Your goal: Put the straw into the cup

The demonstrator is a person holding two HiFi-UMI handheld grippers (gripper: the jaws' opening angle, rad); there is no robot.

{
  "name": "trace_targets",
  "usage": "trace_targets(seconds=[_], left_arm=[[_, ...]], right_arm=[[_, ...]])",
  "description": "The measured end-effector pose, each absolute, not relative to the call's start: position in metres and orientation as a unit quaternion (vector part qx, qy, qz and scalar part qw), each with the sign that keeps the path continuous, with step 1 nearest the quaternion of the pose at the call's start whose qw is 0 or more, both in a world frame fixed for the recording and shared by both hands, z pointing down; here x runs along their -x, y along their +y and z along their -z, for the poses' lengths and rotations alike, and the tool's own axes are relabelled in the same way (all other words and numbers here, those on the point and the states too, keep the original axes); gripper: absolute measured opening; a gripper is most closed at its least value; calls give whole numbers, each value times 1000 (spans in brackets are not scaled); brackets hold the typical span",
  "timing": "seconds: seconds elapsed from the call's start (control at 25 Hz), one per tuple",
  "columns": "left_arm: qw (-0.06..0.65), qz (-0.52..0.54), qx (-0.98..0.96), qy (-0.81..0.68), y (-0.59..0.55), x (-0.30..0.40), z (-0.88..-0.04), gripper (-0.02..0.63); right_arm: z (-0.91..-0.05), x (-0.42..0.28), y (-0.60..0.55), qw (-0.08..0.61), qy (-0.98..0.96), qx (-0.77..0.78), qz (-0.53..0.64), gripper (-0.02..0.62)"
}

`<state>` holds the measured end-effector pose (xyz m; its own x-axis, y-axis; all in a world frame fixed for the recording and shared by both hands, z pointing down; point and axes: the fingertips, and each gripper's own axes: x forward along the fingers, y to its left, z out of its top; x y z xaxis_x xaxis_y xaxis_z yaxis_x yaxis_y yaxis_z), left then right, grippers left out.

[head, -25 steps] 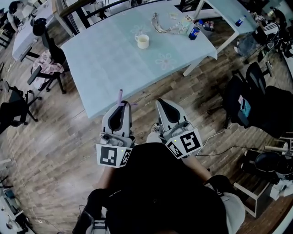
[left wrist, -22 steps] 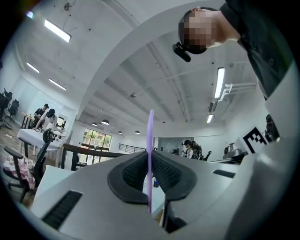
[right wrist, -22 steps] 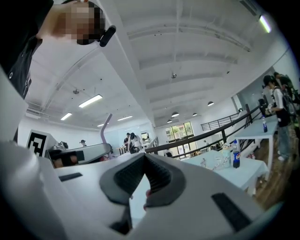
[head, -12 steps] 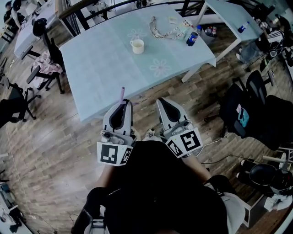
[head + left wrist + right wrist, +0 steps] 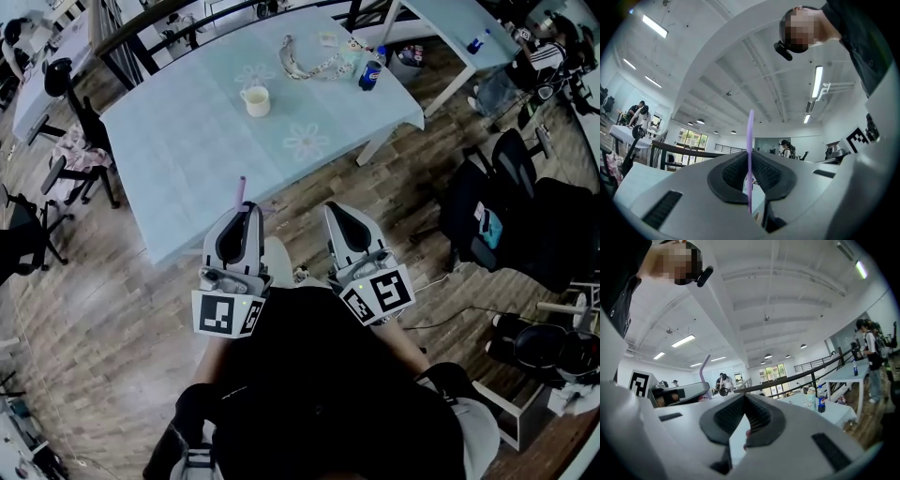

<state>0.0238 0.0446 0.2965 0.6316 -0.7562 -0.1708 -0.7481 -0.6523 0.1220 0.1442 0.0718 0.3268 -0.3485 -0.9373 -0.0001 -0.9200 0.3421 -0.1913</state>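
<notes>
The left gripper (image 5: 242, 212) is held low in front of the person's body, over the wooden floor (image 5: 112, 309) and just short of the near edge of the counter (image 5: 178, 169). Its fingers (image 5: 733, 172) are pressed together on a purple straw (image 5: 750, 140), which stands upright between the ribbed pads. In the head view the top of the straw (image 5: 241, 189) sticks out past the fingertips toward the counter.

The right gripper (image 5: 338, 215) sits just beside the left one, at about the same height. In its own view its fingers (image 5: 761, 418) meet at the tips with nothing held between them.

The cup (image 5: 255, 100), a pale mug with a handle, stands upright on the light blue cloth of the counter, well apart from both grippers and toward the far side. Beyond it, near the far corner, lie a loose curved heap of small items (image 5: 305, 62) and a blue soda bottle (image 5: 370, 74). Dark office chairs (image 5: 487, 211) stand to the right of the counter.
</notes>
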Motion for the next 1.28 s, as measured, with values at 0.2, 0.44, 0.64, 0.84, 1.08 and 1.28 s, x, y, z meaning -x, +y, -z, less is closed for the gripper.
trace_targets(seconds=[0.2, 0.44, 0.64, 0.84, 1.08, 1.28], left_arm=[[19, 100, -906, -411, 26, -34, -299, 31], [27, 99, -905, -413, -6, -45, -308, 31], [32, 98, -902, -419, -47, -52, -310, 31], [35, 100, -901, -422, -93, -70, -308, 31], [37, 97, -901, -421, -149, -75, -307, 31], [41, 100, -902, -419, -194, -80, -307, 31]], right_arm=[[-328, -163, 58, 52, 806, 584, 79, 8], [-334, -175, 30, 47, 805, 586, 82, 8], [-335, -177, -7, 45, 811, 577, 86, 8], [-331, -195, -55, 43, 810, 578, 87, 8], [-323, -201, -107, 43, 810, 579, 79, 8], [-322, -204, -148, 36, 809, 581, 79, 8]])
